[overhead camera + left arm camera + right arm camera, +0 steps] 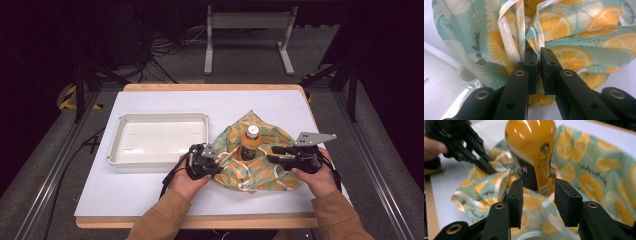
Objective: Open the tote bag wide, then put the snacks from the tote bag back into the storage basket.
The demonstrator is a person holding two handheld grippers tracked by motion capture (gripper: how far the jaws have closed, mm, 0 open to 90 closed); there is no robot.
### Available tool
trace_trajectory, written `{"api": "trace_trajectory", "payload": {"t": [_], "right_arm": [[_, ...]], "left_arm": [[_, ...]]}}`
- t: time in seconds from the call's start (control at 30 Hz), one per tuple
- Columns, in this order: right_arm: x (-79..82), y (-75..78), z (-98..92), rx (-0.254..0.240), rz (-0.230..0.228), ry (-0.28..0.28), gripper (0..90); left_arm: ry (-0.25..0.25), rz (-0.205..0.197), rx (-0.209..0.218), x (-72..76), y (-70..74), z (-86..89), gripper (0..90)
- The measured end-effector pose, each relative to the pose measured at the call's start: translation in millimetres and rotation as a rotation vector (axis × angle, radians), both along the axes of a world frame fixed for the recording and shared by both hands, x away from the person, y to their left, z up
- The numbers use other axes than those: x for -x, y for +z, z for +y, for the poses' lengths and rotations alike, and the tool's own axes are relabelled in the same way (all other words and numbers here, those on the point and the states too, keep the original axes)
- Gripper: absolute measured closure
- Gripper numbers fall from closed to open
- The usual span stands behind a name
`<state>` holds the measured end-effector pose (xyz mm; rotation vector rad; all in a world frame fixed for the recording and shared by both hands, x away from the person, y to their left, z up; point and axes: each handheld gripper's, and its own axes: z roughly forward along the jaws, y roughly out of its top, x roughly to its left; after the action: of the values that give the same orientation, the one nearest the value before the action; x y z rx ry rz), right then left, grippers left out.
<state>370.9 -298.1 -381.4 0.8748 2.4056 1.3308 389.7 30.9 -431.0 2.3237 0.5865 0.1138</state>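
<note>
One bottle stands on lemon-print cloth.

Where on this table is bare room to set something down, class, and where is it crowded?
Free: the table strip behind the tray and cloth, the front edge, and inside the tray. Crowded: around the bottle, where the left gripper and right gripper work.

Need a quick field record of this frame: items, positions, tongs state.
bottle: upright on the cloth, orange drink, white cap
cloth: lemon print, bunched around the bottle base
tray: white, left of the cloth
left tongs: closed on a cloth fold
right tongs: open, facing the bottle, pads not touching it
</note>
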Motion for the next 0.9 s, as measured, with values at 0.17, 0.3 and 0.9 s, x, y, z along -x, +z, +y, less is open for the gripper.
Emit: {"api": "trace_trajectory", "payload": {"t": [0.17, 0.3, 0.9], "right_arm": [[1.8, -14.6, 1.1, 0.044, 0.048, -0.012, 63.4], [5.6, -20.4, 1.8, 0.062, 0.067, -0.004, 62.2], [10.8, -29.0, -0.1, 0.056, 0.073, 0.024, 48.3]], "left_arm": [[-0.005, -0.002, 0.042, 2.1, 5.9, 0.8, 75.5], [-0.006, -0.011, 0.065, 4.5, 12.2, 1.1, 65.4], [-0.073, -0.021, 0.173, 12.9, 59.6, 6.1, 27.2]]}}
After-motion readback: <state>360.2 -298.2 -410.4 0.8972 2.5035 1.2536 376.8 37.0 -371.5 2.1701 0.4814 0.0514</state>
